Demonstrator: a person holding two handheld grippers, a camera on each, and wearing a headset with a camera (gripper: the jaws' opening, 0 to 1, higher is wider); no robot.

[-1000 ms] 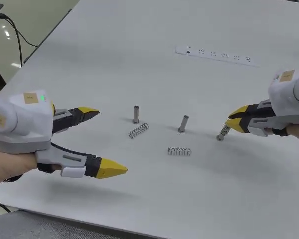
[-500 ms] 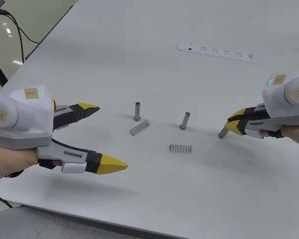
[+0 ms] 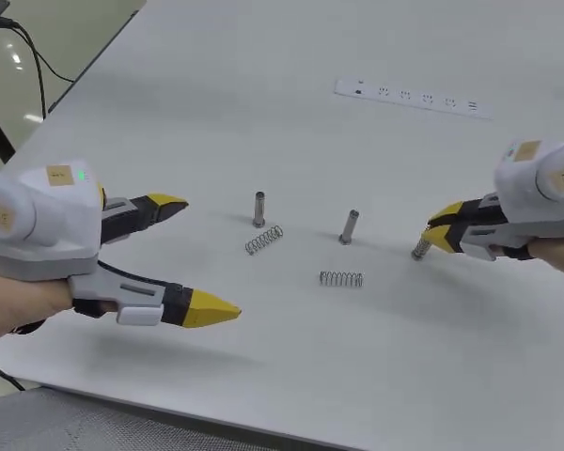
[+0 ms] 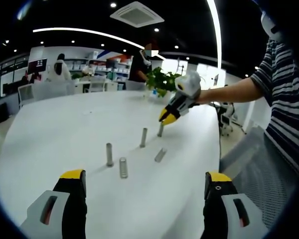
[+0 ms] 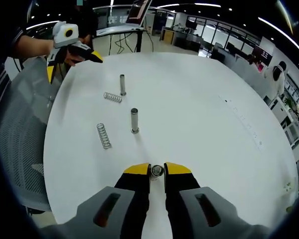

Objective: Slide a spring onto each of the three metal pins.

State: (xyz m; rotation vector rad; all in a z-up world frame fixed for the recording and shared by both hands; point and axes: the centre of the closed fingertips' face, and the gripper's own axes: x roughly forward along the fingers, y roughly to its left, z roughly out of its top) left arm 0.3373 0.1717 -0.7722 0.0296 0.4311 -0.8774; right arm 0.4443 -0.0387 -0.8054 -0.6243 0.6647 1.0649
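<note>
Three metal pins stand in a row on the white table (image 3: 263, 85): a left pin (image 3: 258, 209), a middle pin (image 3: 349, 226), and a right pin (image 3: 420, 249) that wears a spring. One loose spring (image 3: 263, 240) lies by the left pin, and another spring (image 3: 340, 278) lies in front of the middle pin. My right gripper (image 3: 436, 231) has its jaws drawn in on the top of the sprung pin (image 5: 157, 170). Wide open and holding nothing, my left gripper (image 3: 193, 256) hovers left of the pins. The left gripper view shows the pins (image 4: 109, 154) and the right gripper (image 4: 167, 115).
A white power strip (image 3: 414, 99) lies far back on the table. A black cable (image 3: 33, 61) hangs off the left edge. The near table edge runs just below the left gripper. Bare tabletop lies between the grippers and around the pins.
The right gripper has edged slightly closer to the sprung pin. The left gripper, the loose springs and the other pins have stayed put; the head camera shifted a little.
</note>
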